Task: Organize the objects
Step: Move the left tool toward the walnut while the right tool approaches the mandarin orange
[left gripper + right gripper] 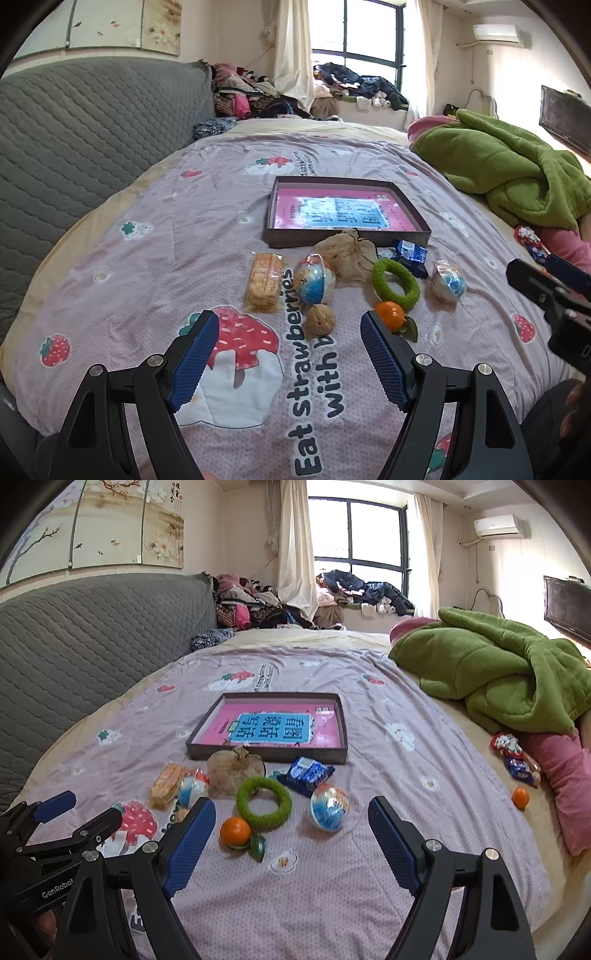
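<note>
A shallow brown box (280,236) (266,754) with a pink book inside lies on the bedspread. In front of it lie a biscuit pack (263,282) (167,784), two foil-wrapped balls (314,282) (448,280) (330,806), a mesh pouch (347,254) (232,771), a green ring (395,282) (263,802), a blue packet (412,256) (306,773), a walnut (320,319) and an orange (389,314) (235,830). My left gripper (290,330) is open and empty, just short of the walnut. My right gripper (291,818) is open and empty, near the ring and ball.
A green blanket (517,173) (509,672) and a pink pillow (565,775) lie at the right. A second orange (520,797) and snack packs (515,757) sit near the pillow. A grey quilted headboard (74,147) stands at the left.
</note>
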A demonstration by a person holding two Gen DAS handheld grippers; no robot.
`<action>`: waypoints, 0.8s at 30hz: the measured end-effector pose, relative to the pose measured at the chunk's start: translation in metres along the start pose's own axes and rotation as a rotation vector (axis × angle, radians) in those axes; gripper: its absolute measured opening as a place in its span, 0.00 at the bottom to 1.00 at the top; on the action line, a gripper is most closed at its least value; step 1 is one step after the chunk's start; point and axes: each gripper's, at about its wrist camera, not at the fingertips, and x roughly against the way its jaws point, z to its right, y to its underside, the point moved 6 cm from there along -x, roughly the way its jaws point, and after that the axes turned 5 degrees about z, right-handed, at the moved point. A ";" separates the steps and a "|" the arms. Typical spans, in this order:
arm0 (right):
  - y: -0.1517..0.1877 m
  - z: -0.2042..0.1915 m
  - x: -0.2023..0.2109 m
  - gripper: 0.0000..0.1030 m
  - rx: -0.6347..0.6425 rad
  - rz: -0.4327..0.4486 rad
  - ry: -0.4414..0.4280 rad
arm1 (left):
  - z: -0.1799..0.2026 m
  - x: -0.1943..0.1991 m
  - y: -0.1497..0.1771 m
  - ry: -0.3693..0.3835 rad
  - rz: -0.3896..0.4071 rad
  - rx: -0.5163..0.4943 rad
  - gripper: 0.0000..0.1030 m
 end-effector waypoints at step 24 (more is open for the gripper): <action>-0.016 -0.009 -0.033 0.82 0.004 0.009 -0.028 | 0.000 -0.045 0.006 0.063 -0.070 -0.013 0.78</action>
